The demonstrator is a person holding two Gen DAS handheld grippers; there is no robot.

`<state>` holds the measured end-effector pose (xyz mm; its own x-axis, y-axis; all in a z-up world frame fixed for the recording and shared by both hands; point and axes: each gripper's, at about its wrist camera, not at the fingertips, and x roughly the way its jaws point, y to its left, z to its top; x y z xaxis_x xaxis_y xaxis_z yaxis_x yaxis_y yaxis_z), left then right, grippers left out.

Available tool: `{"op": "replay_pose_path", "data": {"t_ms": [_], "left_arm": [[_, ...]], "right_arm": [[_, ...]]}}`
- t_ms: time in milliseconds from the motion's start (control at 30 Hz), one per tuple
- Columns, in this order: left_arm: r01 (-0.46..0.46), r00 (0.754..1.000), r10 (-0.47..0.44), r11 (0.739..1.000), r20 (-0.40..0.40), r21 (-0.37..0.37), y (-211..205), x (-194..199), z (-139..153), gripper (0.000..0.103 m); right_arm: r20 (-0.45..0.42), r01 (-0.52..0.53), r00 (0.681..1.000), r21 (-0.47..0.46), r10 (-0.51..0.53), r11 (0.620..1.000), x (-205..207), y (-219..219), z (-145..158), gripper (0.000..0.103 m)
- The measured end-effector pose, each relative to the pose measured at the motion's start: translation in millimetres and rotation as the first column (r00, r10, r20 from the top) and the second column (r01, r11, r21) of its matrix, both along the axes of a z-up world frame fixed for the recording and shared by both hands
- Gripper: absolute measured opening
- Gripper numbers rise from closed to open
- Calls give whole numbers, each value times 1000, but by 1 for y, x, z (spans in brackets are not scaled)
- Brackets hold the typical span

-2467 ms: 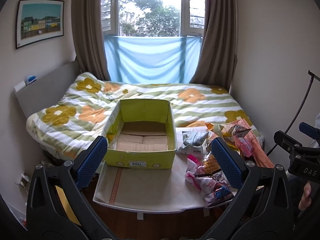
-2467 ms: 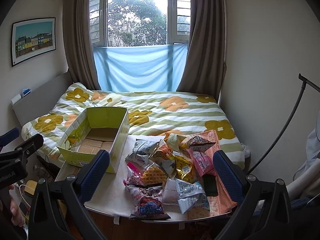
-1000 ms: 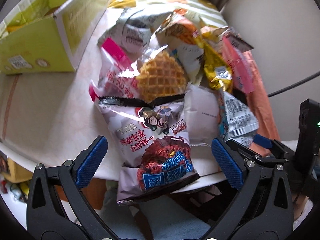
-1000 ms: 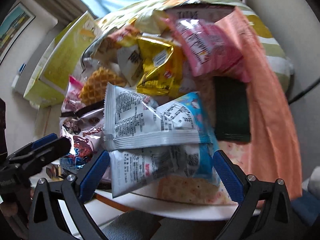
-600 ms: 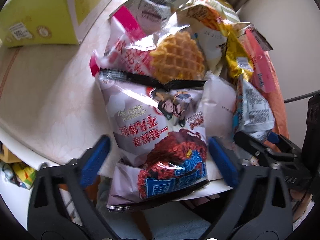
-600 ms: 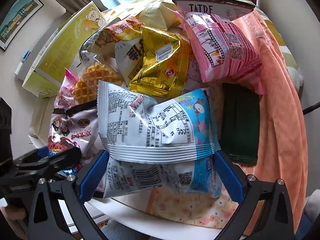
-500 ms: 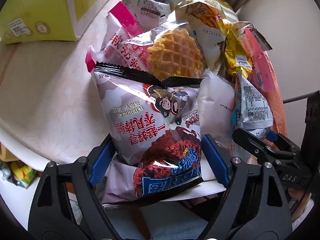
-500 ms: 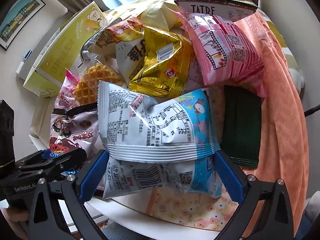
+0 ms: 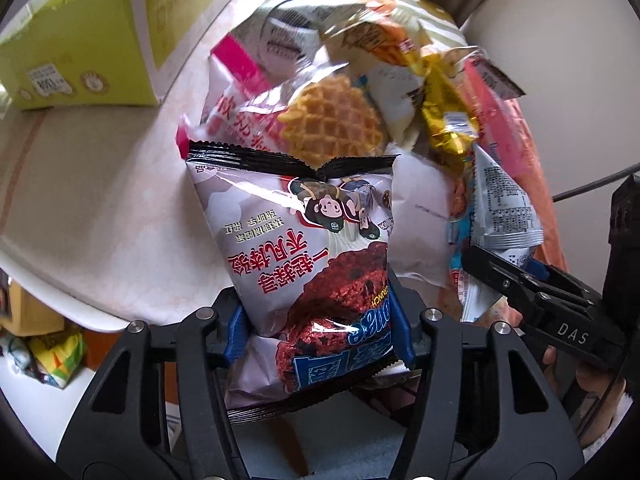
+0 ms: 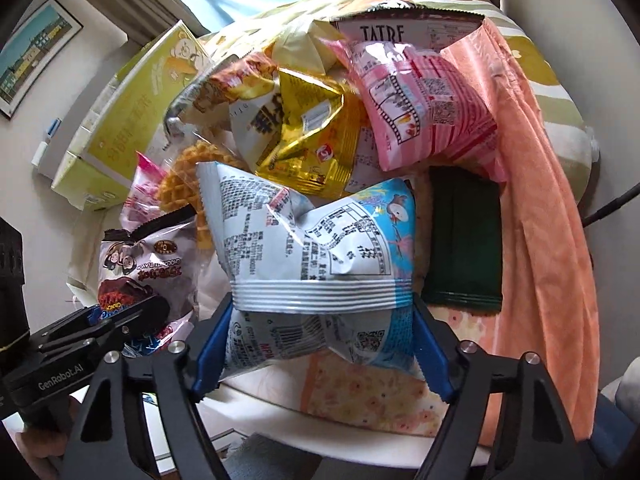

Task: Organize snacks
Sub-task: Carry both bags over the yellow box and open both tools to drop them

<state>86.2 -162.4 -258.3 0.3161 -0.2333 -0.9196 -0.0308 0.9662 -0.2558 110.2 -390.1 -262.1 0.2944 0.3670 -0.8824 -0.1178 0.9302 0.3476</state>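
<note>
My left gripper (image 9: 318,332) is shut on the lower end of a white chocolate-crunch snack bag (image 9: 296,240) with a black seal, at the near edge of the table. It also shows in the right wrist view (image 10: 140,264). My right gripper (image 10: 320,344) is shut on a white and blue snack bag (image 10: 316,256). Behind lie a waffle pack (image 9: 332,120), a gold bag (image 10: 308,148) and a pink striped bag (image 10: 420,108). The yellow-green cardboard box (image 9: 80,48) stands at the left.
An orange cloth (image 10: 548,216) hangs over the table's right side, with a dark green packet (image 10: 464,240) beside it. The white table top (image 9: 92,200) is bare left of the pile. The bed lies beyond. The floor under the table's left edge holds clutter (image 9: 52,356).
Both grippers came down from a high view of the room to the snack pile. Both jaws, wide open a moment ago, have closed on the bags in front of them.
</note>
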Motion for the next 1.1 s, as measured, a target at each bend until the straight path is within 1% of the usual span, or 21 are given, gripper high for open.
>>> {"op": "replay_pose_path", "data": {"t_ms": [167,333,433,533,700,833,967,1100], "left_arm": [[4,999,-4,1000,46,-1,5,-14,27,53],[-6,992,9,1000,122,-20,17,-21,64,53],[-15,982,21,999,188,-31,32,-17,92,53],[-26,966,34,999,256,-37,55,-3,122,53],[-39,938,51,998,344,-42,108,27,162,53],[-36,921,41,999,387,-20,155,57,184,53],[-33,921,38,999,387,-20,200,91,194,53],[-25,928,24,1000,371,-2,243,126,192,53]], "right_arm": [[47,5,999,0,-5,1000,-9,-2,30,76],[108,0,994,-18,2,1000,-19,-2,66,76],[154,1,988,-31,4,1000,-17,4,92,76],[216,-1,976,-39,10,999,-7,15,118,76],[308,-16,951,-52,31,999,22,54,155,76],[368,-13,929,-58,34,998,46,95,180,76],[383,-9,924,-46,26,999,69,138,193,76],[386,-14,922,-56,35,998,96,190,192,76]]}}
